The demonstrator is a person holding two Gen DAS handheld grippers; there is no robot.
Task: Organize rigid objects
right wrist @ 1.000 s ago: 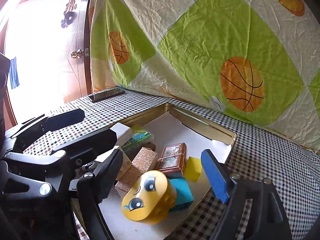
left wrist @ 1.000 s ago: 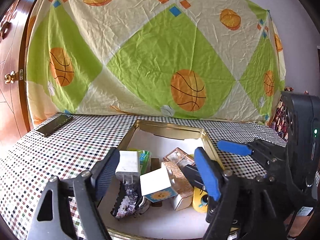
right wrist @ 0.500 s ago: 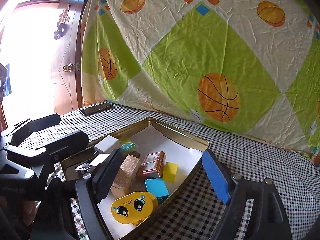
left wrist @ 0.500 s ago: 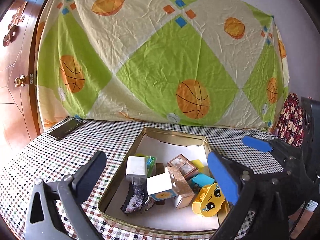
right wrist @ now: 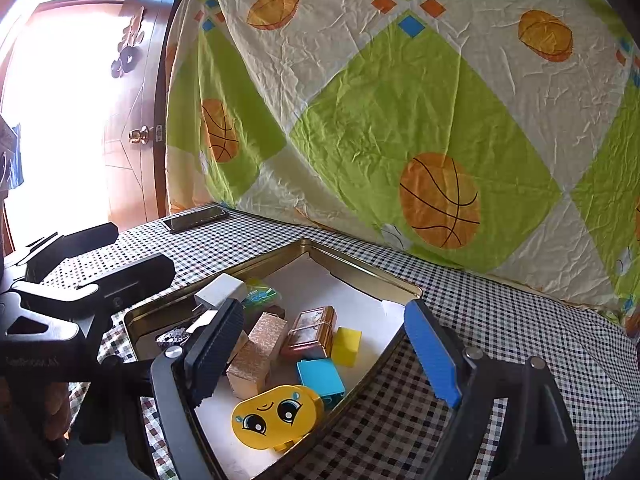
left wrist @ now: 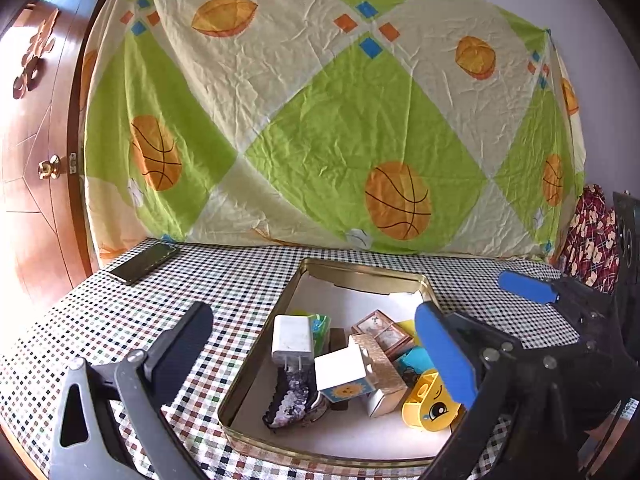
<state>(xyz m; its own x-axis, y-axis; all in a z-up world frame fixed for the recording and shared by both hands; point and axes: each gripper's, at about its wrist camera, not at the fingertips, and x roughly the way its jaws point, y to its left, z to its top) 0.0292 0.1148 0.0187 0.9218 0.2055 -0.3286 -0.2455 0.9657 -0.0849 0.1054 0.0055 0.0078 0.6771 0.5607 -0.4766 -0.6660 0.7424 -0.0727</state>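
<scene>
A gold metal tray (left wrist: 256, 368) (right wrist: 360, 266) on the checked table holds several small things: a white charger (left wrist: 292, 336), a white cube (left wrist: 340, 372), a glittery tan box (right wrist: 258, 348), a small brown tin (right wrist: 310, 330), a yellow block (right wrist: 347, 346), a blue block (right wrist: 320, 376), a yellow face toy (left wrist: 430, 410) (right wrist: 276, 416) and a dark sparkly piece (left wrist: 288, 400). My left gripper (left wrist: 316, 348) is open and empty, held back above the tray's near side. My right gripper (right wrist: 320, 344) is open and empty, above the tray's near right side.
A dark phone (left wrist: 142, 262) (right wrist: 196, 218) lies at the table's far left corner. A green and cream basketball-print sheet (left wrist: 340, 120) hangs behind the table. A wooden door (left wrist: 36, 160) stands at left. Patterned red cloth (left wrist: 588, 236) is at far right.
Both grippers have pulled back and up from the tray. The yellow face toy, held low between the right gripper's fingers a second ago, now lies in the tray's near corner.
</scene>
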